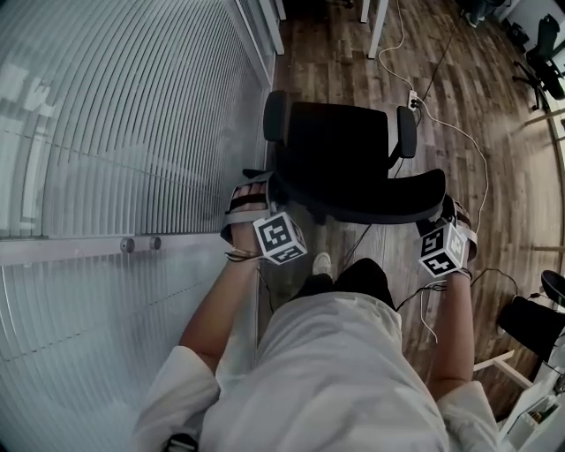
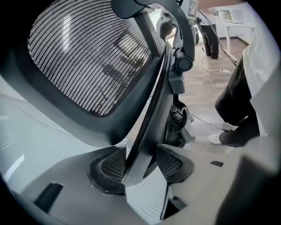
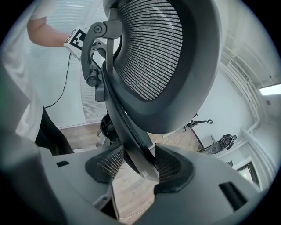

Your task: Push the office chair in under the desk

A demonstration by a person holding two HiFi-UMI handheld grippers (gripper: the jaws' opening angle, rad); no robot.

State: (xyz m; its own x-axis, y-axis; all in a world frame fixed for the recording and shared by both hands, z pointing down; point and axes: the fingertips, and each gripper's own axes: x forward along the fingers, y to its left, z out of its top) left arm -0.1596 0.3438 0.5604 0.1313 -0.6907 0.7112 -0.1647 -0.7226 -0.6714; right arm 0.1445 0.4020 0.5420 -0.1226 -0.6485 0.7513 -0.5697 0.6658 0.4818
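Note:
The black office chair [image 1: 340, 154] stands in front of me on the wood floor, its seat and two armrests facing away. Its mesh backrest [image 2: 88, 57] curves across my side. My left gripper [image 1: 265, 196] grips the backrest's left edge, and in the left gripper view the backrest's rim [image 2: 145, 132] sits between both pads of the left gripper [image 2: 140, 165]. My right gripper [image 1: 446, 212] holds the backrest's right edge. In the right gripper view the backrest [image 3: 153, 48] fills the top of the picture, and its rim is pinched in the right gripper [image 3: 138, 165].
A ribbed frosted glass wall [image 1: 132, 132] runs along the left. White desk legs [image 1: 378, 26] stand at the far end. A white cable and power strip [image 1: 413, 99] lie on the floor right of the chair. Another black chair [image 1: 543, 57] and white furniture [image 1: 530, 415] are at the right.

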